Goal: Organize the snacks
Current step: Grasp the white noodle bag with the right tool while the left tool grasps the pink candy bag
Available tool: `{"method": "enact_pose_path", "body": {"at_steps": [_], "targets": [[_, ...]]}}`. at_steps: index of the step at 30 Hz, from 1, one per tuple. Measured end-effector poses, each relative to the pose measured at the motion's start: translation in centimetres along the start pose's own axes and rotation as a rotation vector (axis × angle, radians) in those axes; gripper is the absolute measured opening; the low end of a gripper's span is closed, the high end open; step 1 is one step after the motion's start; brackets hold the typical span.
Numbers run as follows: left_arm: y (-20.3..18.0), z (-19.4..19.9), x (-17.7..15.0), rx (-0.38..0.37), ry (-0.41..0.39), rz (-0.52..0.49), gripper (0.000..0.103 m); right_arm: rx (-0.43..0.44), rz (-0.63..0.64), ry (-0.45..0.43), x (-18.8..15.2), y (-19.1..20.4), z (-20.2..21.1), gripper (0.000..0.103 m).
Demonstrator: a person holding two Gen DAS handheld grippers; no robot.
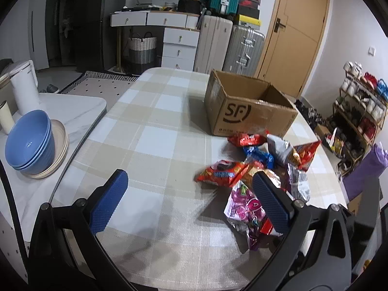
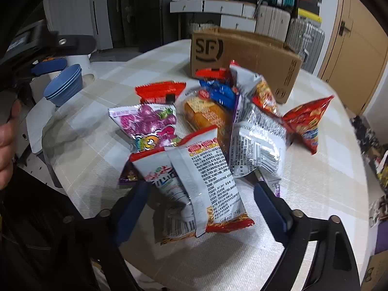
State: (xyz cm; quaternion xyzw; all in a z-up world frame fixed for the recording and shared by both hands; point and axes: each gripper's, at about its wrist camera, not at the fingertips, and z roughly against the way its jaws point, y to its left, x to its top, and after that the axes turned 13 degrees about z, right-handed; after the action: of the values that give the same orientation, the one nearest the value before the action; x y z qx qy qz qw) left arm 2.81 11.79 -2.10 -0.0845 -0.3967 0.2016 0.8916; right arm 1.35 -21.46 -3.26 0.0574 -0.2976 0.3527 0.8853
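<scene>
My right gripper (image 2: 201,198) has its jaws spread wide on either side of a white packet (image 2: 194,189) with red ends; whether the blue pads (image 2: 269,208) touch it I cannot tell, since the packet covers the left pad's tip and the view is blurred. The packet's back is glossy film with fine print I cannot read. Beyond it lies the snack pile (image 2: 218,111): a crinkled purple candy bag (image 2: 148,123), a clear-wrapped orange cake (image 2: 206,116), a silver foil bag (image 2: 254,143), a blue packet (image 2: 220,92) and a red triangular bag (image 2: 308,121), overlapping so that several are half hidden.

My left gripper (image 1: 191,201) is wide open and holds nothing; its right pad (image 1: 271,206), ribbed blue rubber, covers part of the candy bag. The cardboard box (image 1: 245,111), open-topped and corrugated, stands at the far side of the pile on the checked tablecloth (image 1: 145,126). Its inside is not visible. To the left, stacked blue bowls (image 1: 31,143) sit on a cream plate (image 1: 60,145).
</scene>
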Motion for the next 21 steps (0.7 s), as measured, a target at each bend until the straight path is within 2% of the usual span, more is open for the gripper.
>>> {"method": "enact_pose_path", "body": {"at_steps": [3,4,5,10,16,21], "targets": [[-0.8,-0.6,-0.4,-0.002,0.025,-0.006,0.102,0.049,-0.026,0.031,-0.2,-0.6,-1.2,0.079],[-0.9,-0.7,-0.5,-0.001,0.030,-0.005,0.102,0.061,-0.031,0.043,-0.4,-1.1,-1.2,0.070],[-1.0,-0.9,-0.6,0.005,0.033,-0.006,0.102,0.078,-0.034,0.057,-0.4,-1.4,-1.5,0.066],[-1.1,-1.8,-1.0,0.005,0.080,0.003,0.102,0.120,-0.055,0.050,0.1,-1.9,-1.9,0.056],[-1.1,-3.2,-1.7,0.005,0.144,0.007,0.102,0.134,-0.036,0.015,-0.1,-0.9,-0.3,0.054],[-0.7,-4.6,-2.5,-0.043,0.218,0.059,0.102,0.136,-0.066,-0.088,-0.4,-1.0,3.2,0.054]]}}
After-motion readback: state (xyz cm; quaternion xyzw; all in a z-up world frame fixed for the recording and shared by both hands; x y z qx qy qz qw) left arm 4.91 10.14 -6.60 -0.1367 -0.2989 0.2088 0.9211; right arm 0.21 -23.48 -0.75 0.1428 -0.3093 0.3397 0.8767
